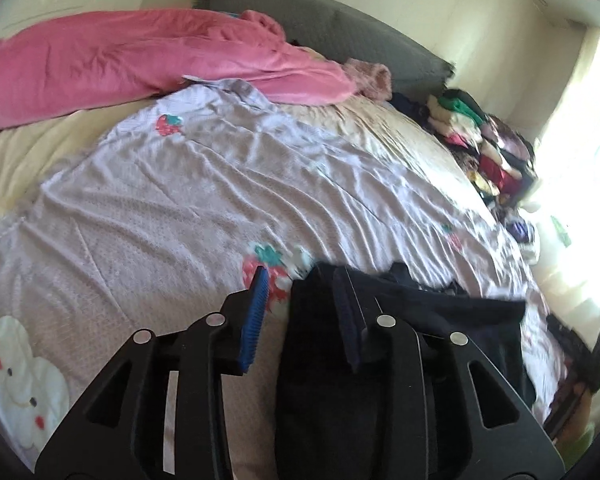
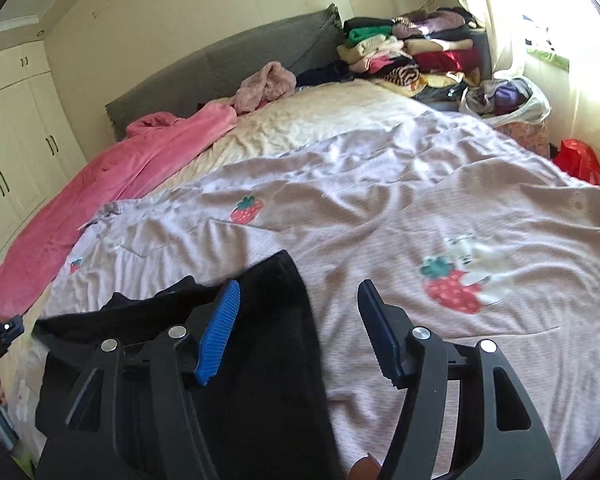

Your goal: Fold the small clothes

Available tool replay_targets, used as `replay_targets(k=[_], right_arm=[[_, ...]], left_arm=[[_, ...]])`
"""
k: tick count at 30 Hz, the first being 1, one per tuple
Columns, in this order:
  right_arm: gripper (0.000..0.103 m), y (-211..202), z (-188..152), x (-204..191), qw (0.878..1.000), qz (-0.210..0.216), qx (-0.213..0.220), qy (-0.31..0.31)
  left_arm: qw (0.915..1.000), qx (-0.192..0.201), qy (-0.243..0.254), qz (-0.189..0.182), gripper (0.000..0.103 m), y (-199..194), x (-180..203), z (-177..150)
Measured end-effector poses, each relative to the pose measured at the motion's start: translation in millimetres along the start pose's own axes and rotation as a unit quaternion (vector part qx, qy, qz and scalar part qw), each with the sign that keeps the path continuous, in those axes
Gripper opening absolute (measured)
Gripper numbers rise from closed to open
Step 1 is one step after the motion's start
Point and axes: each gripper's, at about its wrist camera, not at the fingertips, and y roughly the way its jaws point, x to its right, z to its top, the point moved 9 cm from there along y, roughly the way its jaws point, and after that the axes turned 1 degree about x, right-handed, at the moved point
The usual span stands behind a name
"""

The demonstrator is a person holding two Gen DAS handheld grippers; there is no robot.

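While black garment (image 2: 260,360) lies flat, folded clothes pile (image 2: 412,52) sits well apart.

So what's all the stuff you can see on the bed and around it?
dark garment: one, black, lying on the near part of the bed under both sets of fingers
bedspread: one, pale lilac with strawberries, covering the bed
pink blanket: one, pink, along the far left side
fuzzy pink cloth: one, dusty pink, by the headboard
headboard: one, grey, far end
stacked clothes: one pile, many colours, far right corner
bag of clothes: one, whitish, beside the bed
red bag: one, right edge
wardrobe: cream doors, left wall
left gripper: fingers apart, blue pads
right gripper: fingers wide apart, blue pads
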Motion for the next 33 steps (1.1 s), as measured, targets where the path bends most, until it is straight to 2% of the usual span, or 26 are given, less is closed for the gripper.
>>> replay_targets(k=[2, 6, 12, 15, 18, 21, 23, 24, 25, 26, 27, 28, 30, 33], right_arm=[[0.061, -3.4, -2.6, 0.4, 1.0, -0.01, -0.005, -0.015], [0.061, 0.4, -14.8, -10.6, 0.998, -0.017, -0.025, -0.061], [0.061, 22.7, -39.4, -19.5, 0.993, -0.024, -0.068, -0.093], [0.061, 31.1, -36.9, -19.9, 0.993, -0.016, -0.074, -0.086], [0.061, 40.4, -30.1, -21.4, 0.992, -0.012, -0.077, -0.096], [0.061, 55.1, -30.9, -26.1, 0.989, 0.001, -0.1, -0.111], [0.061, 66.5, -34.3, -25.8, 0.987, 0.003, -0.113, -0.111], [0.055, 69.9, -36.4, -25.7, 0.987, 0.004, -0.117, -0.111], [0.046, 73.6, -39.1, -26.0, 0.986, 0.006, -0.122, -0.111], [0.025, 77.1, -42.3, -25.8, 0.986, 0.008, -0.129, -0.109], [0.02, 78.0, -43.8, -25.0, 0.986, 0.008, -0.13, -0.105], [0.018, 77.1, -43.7, -25.0, 0.987, 0.013, -0.128, -0.099], [0.006, 69.3, -36.9, -22.9, 0.99, 0.021, -0.112, -0.08], [0.006, 55.3, -21.7, -20.3, 0.994, 0.035, -0.08, -0.06]], left_arm=[[0.9997, -0.013, 0.017, -0.007, 0.027, 1.0, 9.9, -10.9], [0.9975, -0.046, 0.054, -0.001, 0.038, 15.4, 22.0, -34.4], [0.995, -0.064, 0.067, 0.039, 0.049, 37.0, 8.1, -48.8], [0.9957, -0.062, 0.059, 0.037, 0.05, 42.0, 0.9, -44.3], [0.9943, -0.067, 0.073, 0.041, 0.05, 51.8, 0.1, -40.7], [0.9942, -0.083, 0.06, 0.033, 0.049, 65.0, -2.2, -44.2], [0.9941, -0.09, 0.053, 0.029, 0.043, 70.7, -3.3, -48.3], [0.9941, -0.091, 0.053, 0.025, 0.031, 72.2, -1.8, -50.3], [0.9943, -0.09, 0.054, 0.021, 0.021, 72.6, 0.2, -51.3], [0.9944, -0.088, 0.056, 0.018, 0.018, 71.7, 2.8, -51.7], [0.9944, -0.081, 0.064, 0.022, 0.012, 68.8, 5.8, -50.9], [0.9944, -0.074, 0.072, 0.024, 0.009, 65.5, 8.1, -49.7], [0.9949, -0.055, 0.081, 0.025, 0.007, 56.9, 12.3, -45.3], [0.996, -0.023, 0.085, 0.017, 0.003, 42.8, 18.7, -32.4]])
